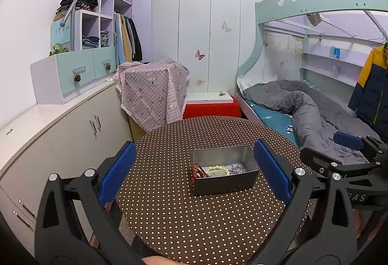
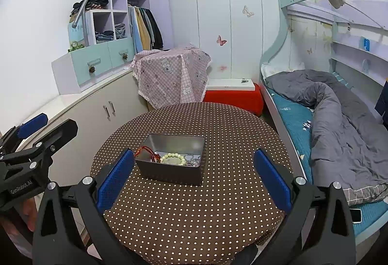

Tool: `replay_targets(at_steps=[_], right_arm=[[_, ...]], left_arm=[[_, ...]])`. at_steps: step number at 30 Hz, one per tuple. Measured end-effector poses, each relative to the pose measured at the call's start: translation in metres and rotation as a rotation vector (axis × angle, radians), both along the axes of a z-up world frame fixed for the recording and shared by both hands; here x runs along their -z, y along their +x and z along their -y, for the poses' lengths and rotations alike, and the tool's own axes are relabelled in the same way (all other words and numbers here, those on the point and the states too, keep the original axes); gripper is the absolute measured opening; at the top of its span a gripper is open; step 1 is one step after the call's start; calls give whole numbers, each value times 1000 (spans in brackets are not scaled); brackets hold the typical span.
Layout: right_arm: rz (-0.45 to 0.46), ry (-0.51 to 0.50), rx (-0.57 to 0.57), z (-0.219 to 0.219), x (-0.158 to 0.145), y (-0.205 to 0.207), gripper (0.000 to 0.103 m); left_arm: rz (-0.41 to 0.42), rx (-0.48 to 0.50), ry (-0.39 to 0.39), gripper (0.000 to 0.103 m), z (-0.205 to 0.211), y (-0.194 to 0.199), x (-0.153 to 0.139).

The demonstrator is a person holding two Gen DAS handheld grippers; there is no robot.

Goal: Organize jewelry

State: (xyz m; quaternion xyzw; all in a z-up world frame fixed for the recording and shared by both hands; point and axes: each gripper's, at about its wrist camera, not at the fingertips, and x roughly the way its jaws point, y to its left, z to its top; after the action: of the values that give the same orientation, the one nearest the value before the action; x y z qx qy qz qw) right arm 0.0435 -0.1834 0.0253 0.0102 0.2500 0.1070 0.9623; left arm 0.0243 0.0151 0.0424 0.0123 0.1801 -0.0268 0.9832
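An open grey metal tin [image 1: 226, 186] [image 2: 169, 171] stands on the round table with the brown polka-dot cloth [image 1: 189, 223] [image 2: 194, 211]. Inside lie a pale green bead bracelet [image 1: 218, 169] [image 2: 173, 157], a red cord piece [image 1: 197, 171] [image 2: 148, 152] hanging over the tin's left edge, and silver chain jewelry [image 1: 238, 168] [image 2: 192, 160]. My left gripper [image 1: 194, 172] is open and empty, held above the table's near side, its fingers straddling the tin in view. My right gripper [image 2: 194, 178] is open and empty, just right of the tin's near side.
A low white cabinet [image 1: 60, 129] runs along the left. A pink checked cloth covers a box [image 1: 152, 87] behind the table, beside a red stool with white top [image 1: 211, 104]. A bunk bed with a grey duvet [image 1: 310, 104] lies to the right.
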Motion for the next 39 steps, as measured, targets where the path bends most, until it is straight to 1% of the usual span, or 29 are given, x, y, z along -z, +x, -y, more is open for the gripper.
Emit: replay_targets(at_steps=[8, 20, 30, 39], right_arm=[[6, 1, -5, -2, 0, -2, 95], [17, 7, -7, -3, -1, -3, 95], [22, -16, -13, -7, 0, -5, 95], [28, -16, -13, -9, -2, -8, 95]], left_arm=[[-11, 0, -6, 95, -1, -1, 0], [-3, 3, -2, 95, 0, -4, 1], [1, 3, 4, 95, 0, -5, 0], [2, 3, 5, 95, 1, -5, -1]])
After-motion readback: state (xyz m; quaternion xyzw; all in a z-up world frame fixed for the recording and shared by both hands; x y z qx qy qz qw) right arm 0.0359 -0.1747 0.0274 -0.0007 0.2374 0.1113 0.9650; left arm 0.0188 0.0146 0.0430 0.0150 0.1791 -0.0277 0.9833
